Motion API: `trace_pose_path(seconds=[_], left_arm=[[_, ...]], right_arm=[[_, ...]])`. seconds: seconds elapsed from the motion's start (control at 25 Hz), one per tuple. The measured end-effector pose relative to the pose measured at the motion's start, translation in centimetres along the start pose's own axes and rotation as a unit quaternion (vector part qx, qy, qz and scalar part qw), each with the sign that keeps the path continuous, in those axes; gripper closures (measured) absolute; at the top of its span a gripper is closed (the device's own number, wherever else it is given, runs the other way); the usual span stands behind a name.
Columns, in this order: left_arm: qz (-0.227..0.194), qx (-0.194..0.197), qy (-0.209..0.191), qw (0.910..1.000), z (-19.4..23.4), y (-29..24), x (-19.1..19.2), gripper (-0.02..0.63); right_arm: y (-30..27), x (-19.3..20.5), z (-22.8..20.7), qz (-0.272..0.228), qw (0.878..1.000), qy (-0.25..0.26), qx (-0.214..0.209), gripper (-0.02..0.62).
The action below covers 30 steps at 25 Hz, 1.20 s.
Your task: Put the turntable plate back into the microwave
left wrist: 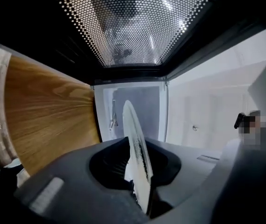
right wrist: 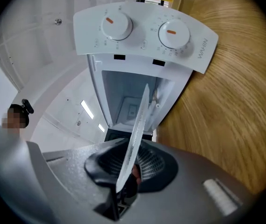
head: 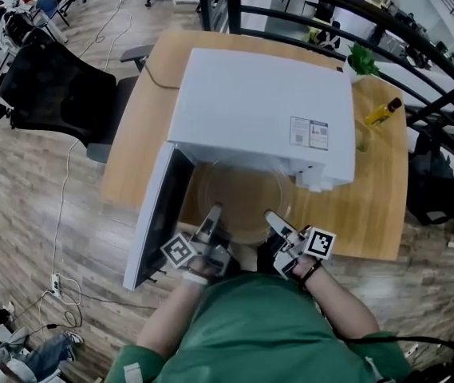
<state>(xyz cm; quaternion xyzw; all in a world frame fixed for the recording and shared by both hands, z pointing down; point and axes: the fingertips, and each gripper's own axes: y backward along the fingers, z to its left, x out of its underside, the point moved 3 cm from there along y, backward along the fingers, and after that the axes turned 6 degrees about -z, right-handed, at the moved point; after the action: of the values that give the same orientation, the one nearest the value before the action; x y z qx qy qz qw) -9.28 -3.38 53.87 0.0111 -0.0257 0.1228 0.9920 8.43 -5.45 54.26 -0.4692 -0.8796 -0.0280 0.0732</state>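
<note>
Glass turntable plate hangs at centre frame before the mouth of the one white microwave, its near rim clamped by the left gripper and right gripper. One open door flanks it lower left; one yellow bottle lies upper right.

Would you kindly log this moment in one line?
left gripper: grips turntable plate | right gripper: grips turntable plate | microwave door: open

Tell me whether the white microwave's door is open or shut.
Open. The white microwave has its door hinged out leftward; the right gripper view looks straight into the cavity.
</note>
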Motion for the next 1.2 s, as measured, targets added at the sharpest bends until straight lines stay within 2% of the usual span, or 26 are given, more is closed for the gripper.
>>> trace_pose_path(seconds=[0.2, 0.52, 1.2], left_arm=[[-0.02, 0.006, -0.001, 0.9998, 1.1, -1.5, -0.6, 0.555], [-0.03, 0.024, -0.003, 0.9993, 2.4, -3.8, -1.4, 0.554], [-0.035, -0.006, -0.012, 0.9993, 6.3, -7.4, -3.1, 0.557]], right_arm=[[-1.5, -1.1, -1.3, 0.007, 1.0, 0.0, -0.009, 0.535], [-3.1, -2.6, -3.0, 0.005, 1.0, 0.014, -0.016, 0.534], [-6.1, -4.7, -7.1, -0.004, 0.999, 0.022, 0.025, 0.53]])
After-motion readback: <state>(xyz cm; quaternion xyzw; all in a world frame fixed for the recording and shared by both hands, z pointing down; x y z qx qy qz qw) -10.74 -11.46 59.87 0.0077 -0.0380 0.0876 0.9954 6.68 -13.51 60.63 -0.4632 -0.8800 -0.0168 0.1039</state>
